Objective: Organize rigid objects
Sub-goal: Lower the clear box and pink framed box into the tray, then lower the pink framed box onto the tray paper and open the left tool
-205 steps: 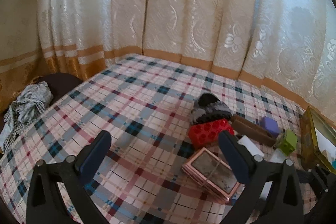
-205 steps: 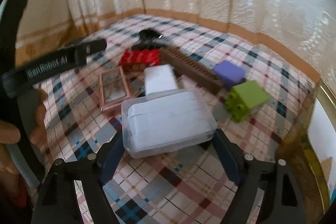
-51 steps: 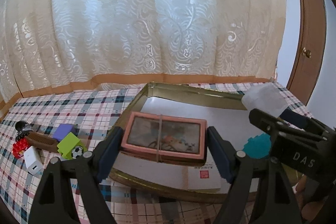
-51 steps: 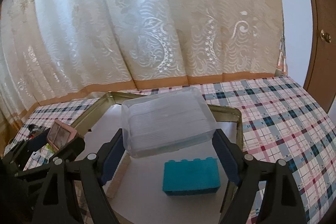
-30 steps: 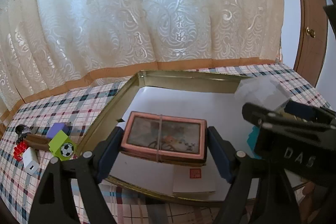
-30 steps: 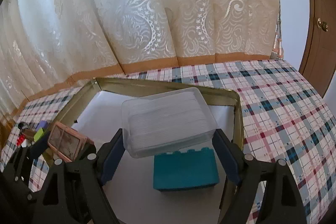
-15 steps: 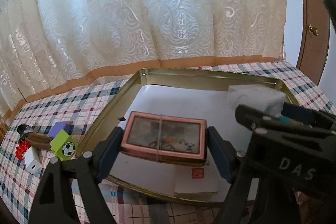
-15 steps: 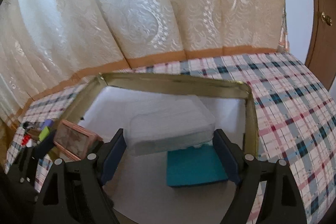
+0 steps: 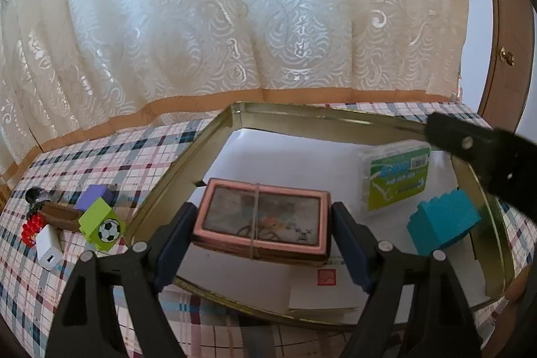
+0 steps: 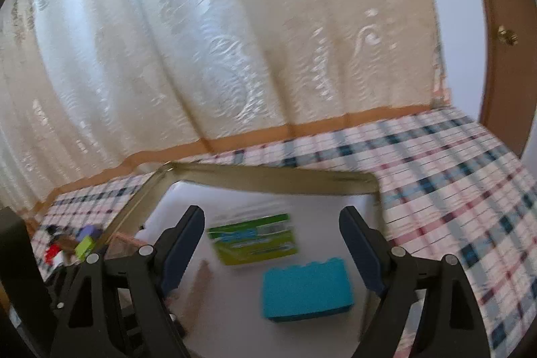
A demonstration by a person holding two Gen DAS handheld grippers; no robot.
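Observation:
My left gripper is shut on a pink-framed flat case bound with a rubber band, held over the near left part of the gold tin tray. My right gripper is open and empty above the tray. A clear plastic box with a green label lies in the tray, also seen in the left wrist view. A teal block lies beside it, near the tray's right wall.
On the plaid cloth left of the tray lie a green block with a football print, a purple block, a brown comb, a white charger and a red item. A lace curtain hangs behind. A wooden door stands at right.
My right gripper has opened and let the clear box go; the box now lies label-up in the tray by the teal block, and the gripper has lifted. My left gripper still holds the pink case.

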